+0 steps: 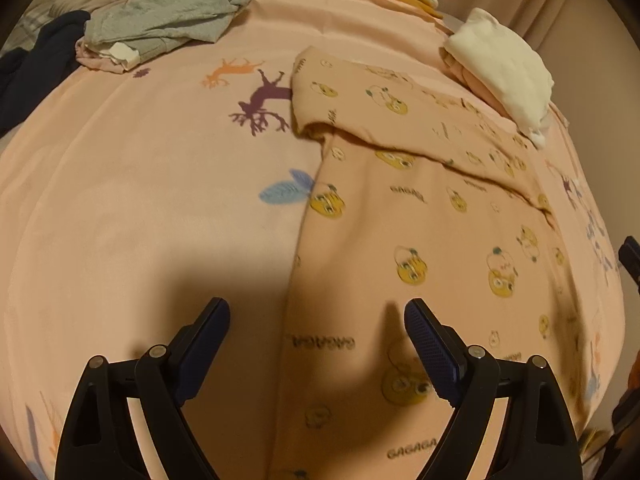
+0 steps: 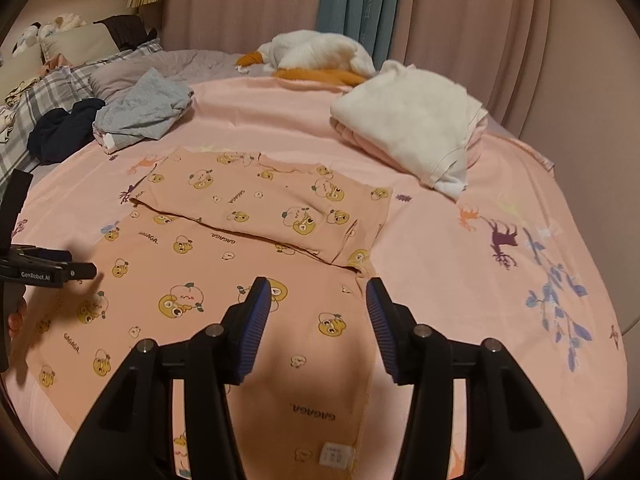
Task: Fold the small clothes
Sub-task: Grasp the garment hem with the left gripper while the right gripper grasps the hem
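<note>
Both grippers, left [image 1: 316, 344] and right [image 2: 314, 320], hang wide open and empty over the shirt [image 2: 224, 280], which lies flat on the bedsheet [image 2: 460, 280] (top part already folded down). A pinch at its edge may catch the sheet too, dragging both.

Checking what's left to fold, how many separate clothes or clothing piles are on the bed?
4: printed peach garment spread in front; white-and-pink folded stack far right; grey piece far left; dark navy piece beside it. Piles may hide more.
</note>
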Tool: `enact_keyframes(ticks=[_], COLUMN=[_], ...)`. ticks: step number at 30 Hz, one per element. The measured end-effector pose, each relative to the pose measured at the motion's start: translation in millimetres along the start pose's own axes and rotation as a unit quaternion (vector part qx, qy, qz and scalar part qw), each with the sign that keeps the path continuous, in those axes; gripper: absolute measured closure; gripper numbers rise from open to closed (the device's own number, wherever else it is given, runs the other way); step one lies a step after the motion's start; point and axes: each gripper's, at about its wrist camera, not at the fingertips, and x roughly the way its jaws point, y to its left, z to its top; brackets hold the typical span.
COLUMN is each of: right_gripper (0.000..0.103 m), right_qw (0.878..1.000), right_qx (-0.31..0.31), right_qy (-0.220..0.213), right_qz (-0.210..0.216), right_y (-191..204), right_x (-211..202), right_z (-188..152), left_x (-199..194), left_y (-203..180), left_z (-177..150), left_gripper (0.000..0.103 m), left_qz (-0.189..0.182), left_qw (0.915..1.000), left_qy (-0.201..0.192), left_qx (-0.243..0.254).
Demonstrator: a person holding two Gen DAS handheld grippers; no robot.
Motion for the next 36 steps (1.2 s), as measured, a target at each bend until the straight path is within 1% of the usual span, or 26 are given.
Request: enact_keyframes(ticks=[3,4,5,7,8,9,10,11,12,14,15,16,18,21,22,24,26,28,29,30,32,34,36], right_gripper=[0.049,0.044,0.041,0.041,0.041,0.041,0.041,0.041,0.041,0.04,0.04,0.04,0.041,0.044,0.047,0.049,0.053,0.057,0.061,0.062,0.068,0.072,0.074], right_qw=[1.0,1.0,0.999,0.995,0.992,0.986,0.975,0.965,0.959,0.943,0.94,0.934,0.926,0.915,0.912,0.907,0.902,0.892,0.885,0.881,0.874,0.867,0.859], right_qx=[0.005,0.01,0.023,0.07,0.09,0.122,0.166,0.197,0.215,0.259,0.269,0.284,0.3,0.314,0.315,0.315,0.319,0.333,0.343,0.348,0.351,0.351,0.353], right_qy=[0.002,0.008,0.023,0.061,0.074,0.093,0.112,0.123,0.129,0.142,0.144,0.149,0.143,0.138,0.138,0.139,0.138,0.136,0.138,0.142,0.147,0.158,0.167], right_qz=[-0.001,0.0,0.007,0.04,0.054,0.073,0.1,0.12,0.13,0.153,0.154,0.159,0.181,0.213,0.224,0.244,0.257,0.273,0.283,0.288,0.304,0.317,0.332], right_y=[-2,-4,-9,-24,-30,-39,-54,-64,-69,-84,-85,-90,-92,-91,-89,-83,-79,-81,-81,-80,-80,-80,-79], right_x=[-5,-4,0,11,14,19,25,28,29,32,31,32,32,35,36,42,48,55,59,61,59,56,50], right_z=[-5,-8,-12,-27,-33,-42,-54,-64,-71,-91,-97,-105,-113,-116,-115,-114,-112,-110,-111,-112,-115,-121,-129], left_x=[-1,-2,-3,-4,-5,-6,-7,-8,-9,-10,-10,-10,-7,-5,-5,-4,-1,-2,-3,-5,-6,-9,-13], left_y=[-2,-2,-2,-1,-1,0,2,2,4,6,8,9,12,13,12,10,7,7,8,8,9,11,15], left_z=[-5,-7,-8,-12,-13,-15,-17,-18,-18,-18,-18,-17,-15,-13,-13,-13,-12,-12,-13,-15,-19,-27,-35], left_gripper=[0.015,0.015,0.015,0.015,0.015,0.015,0.015,0.015,0.015,0.015,0.015,0.015,0.015,0.015,0.015,0.015,0.015,0.015,0.019,0.021,0.03,0.035,0.04], left_qz=[-0.003,-0.004,-0.006,-0.016,-0.019,-0.022,-0.028,-0.031,-0.037,-0.045,-0.054,-0.062,-0.08,-0.103,-0.121,-0.142,-0.148,-0.152,-0.159,-0.17,-0.177,-0.185,-0.201], left_qw=[1.0,1.0,1.0,0.9998,0.9998,0.9997,0.9996,0.9995,0.9993,0.9989,0.9985,0.998,0.9965,0.9942,0.9923,0.9896,0.9887,0.988,0.987,0.9851,0.9838,0.9822,0.9788], left_qy=[0.003,0.004,0.004,0.005,0.005,0.005,0.005,0.005,0.005,0.003,0.002,0.001,0.003,0.003,0.003,0.007,0.011,0.011,0.012,0.014,0.018,0.023,0.028], left_qx=[-0.002,-0.003,-0.003,-0.006,-0.006,-0.007,-0.008,-0.007,-0.008,-0.008,-0.013,-0.016,-0.023,-0.03,-0.029,-0.025,-0.02,-0.021,-0.023,-0.024,-0.021,-0.019,-0.025])
